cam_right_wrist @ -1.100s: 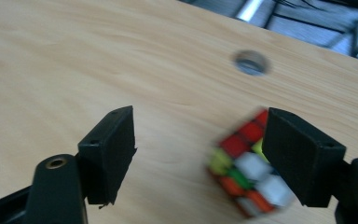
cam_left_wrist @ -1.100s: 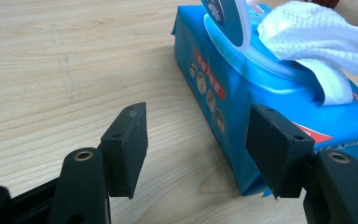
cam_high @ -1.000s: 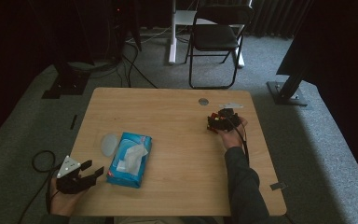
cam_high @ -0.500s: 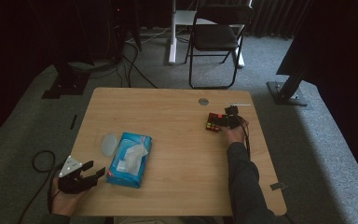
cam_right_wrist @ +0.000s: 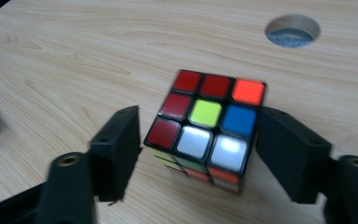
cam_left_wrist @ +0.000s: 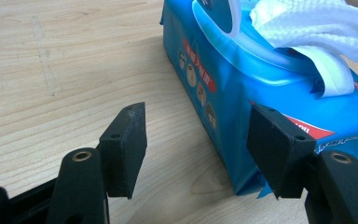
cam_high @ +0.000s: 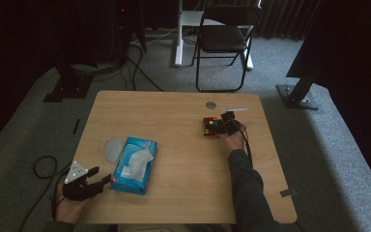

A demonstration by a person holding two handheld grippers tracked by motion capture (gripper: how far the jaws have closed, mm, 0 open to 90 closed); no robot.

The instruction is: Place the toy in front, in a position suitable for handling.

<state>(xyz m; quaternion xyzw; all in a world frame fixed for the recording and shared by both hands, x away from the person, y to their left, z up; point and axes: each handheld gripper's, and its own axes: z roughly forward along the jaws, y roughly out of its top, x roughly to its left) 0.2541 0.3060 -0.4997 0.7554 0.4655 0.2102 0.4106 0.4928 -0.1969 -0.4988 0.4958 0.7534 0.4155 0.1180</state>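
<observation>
Puzzle cube point(cam_right_wrist: 206, 128) near the desk's point(cam_high: 174, 116) far right corner, between the right gripper's point(cam_right_wrist: 198, 154) wide fingers, not yet clamped. Rigid, light, glossy; best held on opposite flat sides. Left gripper point(cam_left_wrist: 196, 149) likewise wide, beside tissue pack point(cam_left_wrist: 261, 88).

Dim room in the high view, dark at both sides and along the back, while the wooden table point(cam_high: 174, 125) catches soft, even light. Both gripper views are brighter. Glare whitens two tiles atop the Rubik's cube point(cam_right_wrist: 205, 128), its outline slightly motion-blurred. The wet-wipes pack point(cam_left_wrist: 261, 93) looks sharp, with the near jaws soft.
</observation>
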